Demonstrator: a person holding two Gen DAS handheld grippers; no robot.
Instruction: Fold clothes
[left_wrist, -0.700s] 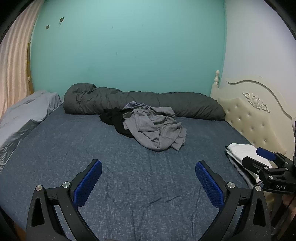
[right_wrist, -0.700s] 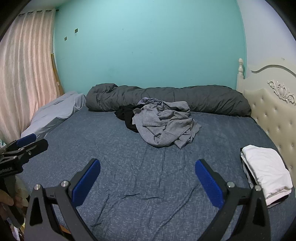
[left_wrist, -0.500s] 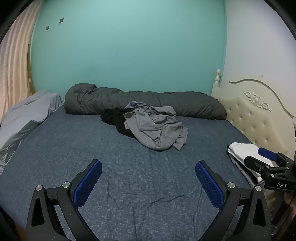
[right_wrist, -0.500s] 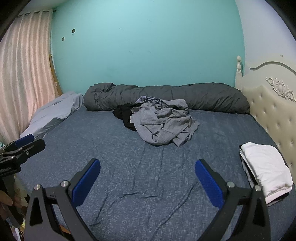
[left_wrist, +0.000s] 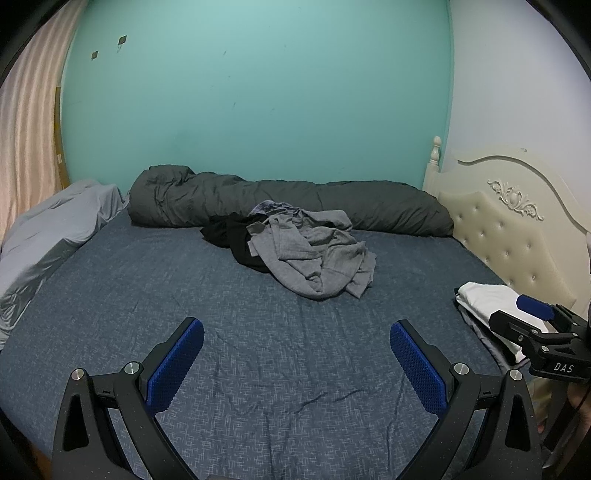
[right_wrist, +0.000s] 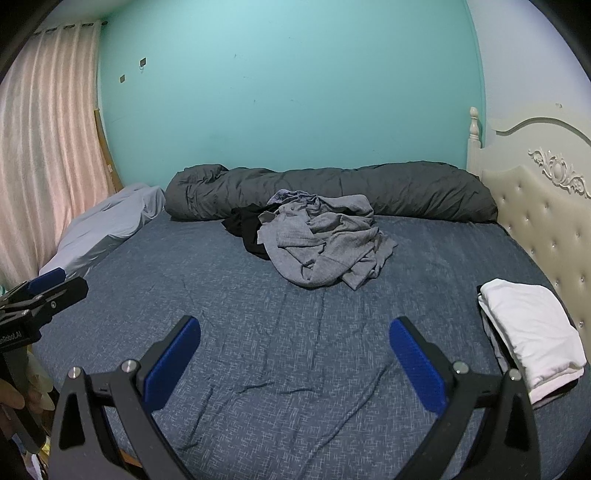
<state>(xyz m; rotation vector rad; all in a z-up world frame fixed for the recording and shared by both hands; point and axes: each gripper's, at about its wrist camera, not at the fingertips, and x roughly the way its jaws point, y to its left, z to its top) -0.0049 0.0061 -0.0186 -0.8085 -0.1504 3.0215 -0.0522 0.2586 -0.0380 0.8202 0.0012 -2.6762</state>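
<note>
A crumpled grey garment (left_wrist: 317, 254) (right_wrist: 325, 247) lies in a heap on the blue bed sheet (left_wrist: 147, 280) (right_wrist: 221, 295), partly over a black garment (left_wrist: 229, 232) (right_wrist: 245, 225). A folded white garment (left_wrist: 491, 299) (right_wrist: 528, 328) rests at the bed's right edge on darker folded cloth. My left gripper (left_wrist: 295, 343) hangs open over the near part of the sheet, well short of the heap. My right gripper (right_wrist: 295, 343) is open too, equally far from the heap, nothing between its fingers.
A rolled dark grey duvet (left_wrist: 295, 203) (right_wrist: 332, 192) lies along the far side by the teal wall. A pale grey pillow (left_wrist: 55, 218) (right_wrist: 107, 221) sits at the left, a cream padded headboard (left_wrist: 513, 225) (right_wrist: 546, 206) at the right, a pink curtain (right_wrist: 44, 147) far left.
Both grippers have drifted slightly; the heap sits a little lower and more to the right in both views. Nothing was grasped or released.
</note>
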